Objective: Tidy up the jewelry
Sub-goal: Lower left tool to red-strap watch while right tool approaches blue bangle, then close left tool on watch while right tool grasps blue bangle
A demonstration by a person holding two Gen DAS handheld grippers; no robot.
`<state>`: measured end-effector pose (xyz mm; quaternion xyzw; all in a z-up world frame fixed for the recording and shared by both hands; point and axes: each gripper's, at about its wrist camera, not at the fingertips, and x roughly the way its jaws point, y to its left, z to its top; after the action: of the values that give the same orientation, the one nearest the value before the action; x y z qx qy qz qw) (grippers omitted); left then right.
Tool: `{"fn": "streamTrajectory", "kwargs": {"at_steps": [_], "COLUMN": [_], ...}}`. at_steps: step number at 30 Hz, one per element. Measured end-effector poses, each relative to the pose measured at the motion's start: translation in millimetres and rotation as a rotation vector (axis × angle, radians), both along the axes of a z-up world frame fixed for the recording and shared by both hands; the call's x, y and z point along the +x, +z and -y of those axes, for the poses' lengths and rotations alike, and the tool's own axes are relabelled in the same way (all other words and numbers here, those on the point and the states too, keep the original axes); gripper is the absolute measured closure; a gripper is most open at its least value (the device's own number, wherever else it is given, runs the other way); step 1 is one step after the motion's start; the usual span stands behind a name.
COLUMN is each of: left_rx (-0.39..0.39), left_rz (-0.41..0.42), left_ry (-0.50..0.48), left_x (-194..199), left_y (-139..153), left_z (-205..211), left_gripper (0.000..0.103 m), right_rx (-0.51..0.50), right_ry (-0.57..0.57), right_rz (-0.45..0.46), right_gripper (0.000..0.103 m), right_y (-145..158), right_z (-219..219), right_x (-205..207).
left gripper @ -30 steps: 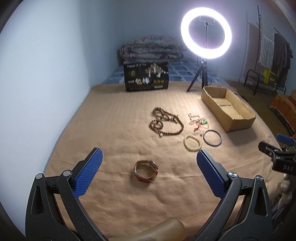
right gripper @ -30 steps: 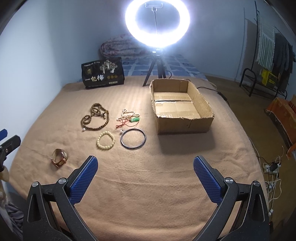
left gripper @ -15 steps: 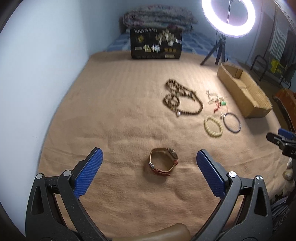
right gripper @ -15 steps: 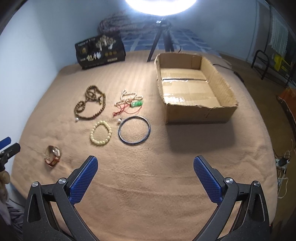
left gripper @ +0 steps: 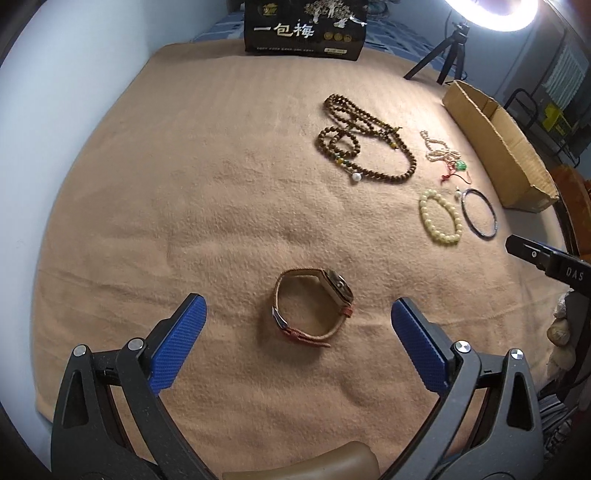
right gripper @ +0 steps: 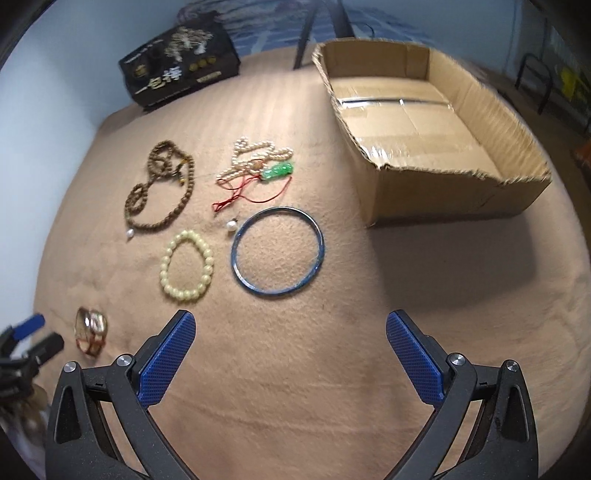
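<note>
A wristwatch [left gripper: 314, 306] with a tan and red strap lies on the tan blanket, just ahead of my open, empty left gripper [left gripper: 297, 328]; it also shows in the right wrist view [right gripper: 90, 330]. My right gripper [right gripper: 290, 349] is open and empty, just short of a blue bangle [right gripper: 277, 256]. Beside the bangle lie a cream bead bracelet [right gripper: 186, 266], a brown bead necklace [right gripper: 162, 188], and a pearl strand with a green pendant on red cord [right gripper: 258, 166]. An open cardboard box [right gripper: 424, 125] stands to the right, empty.
A black printed box [left gripper: 304, 31] stands at the blanket's far edge. A ring light on a tripod [left gripper: 454, 48] stands behind the cardboard box [left gripper: 502, 144]. A pale wall runs along the left. The blanket's edge drops off at the right.
Both grippers have moved forward and down toward the blanket. The watch now sits closer between the left fingers, and the bangle is closer to the right gripper. Nothing was picked up.
</note>
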<state>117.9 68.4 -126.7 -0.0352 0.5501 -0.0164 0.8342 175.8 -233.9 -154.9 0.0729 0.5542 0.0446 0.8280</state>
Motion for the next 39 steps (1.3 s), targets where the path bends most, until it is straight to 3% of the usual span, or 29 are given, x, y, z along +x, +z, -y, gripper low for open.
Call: {"fn": "streamTrajectory", "kwargs": {"at_steps": [6,20,35,39], "left_rx": [-0.045,-0.014,0.036,0.046], "left_rz": [-0.056,-0.143,-0.121,-0.117], "left_ry": [0.045,0.051,0.011,0.011], "left_x": [16.1,25.8,31.7,35.1], "left_y": [-13.1,-51.1,-52.8,-52.7], "left_z": [-11.3,6.0,28.9,38.0], "left_gripper": [0.001,0.001,0.041,0.042], "right_rx": [-0.008,0.013,-0.095,-0.133], "right_ry": [-0.021,-0.056,-0.029,-0.008], "right_rz": [-0.011,-0.035,-0.010,0.000], "right_gripper": [0.001,0.005,0.014,0.014], "right_y": [-7.6,-17.9,-26.6,-28.1], "right_z": [2.0,2.5,-16.1,-25.1], "right_x": [10.4,25.2,45.9,51.2]}}
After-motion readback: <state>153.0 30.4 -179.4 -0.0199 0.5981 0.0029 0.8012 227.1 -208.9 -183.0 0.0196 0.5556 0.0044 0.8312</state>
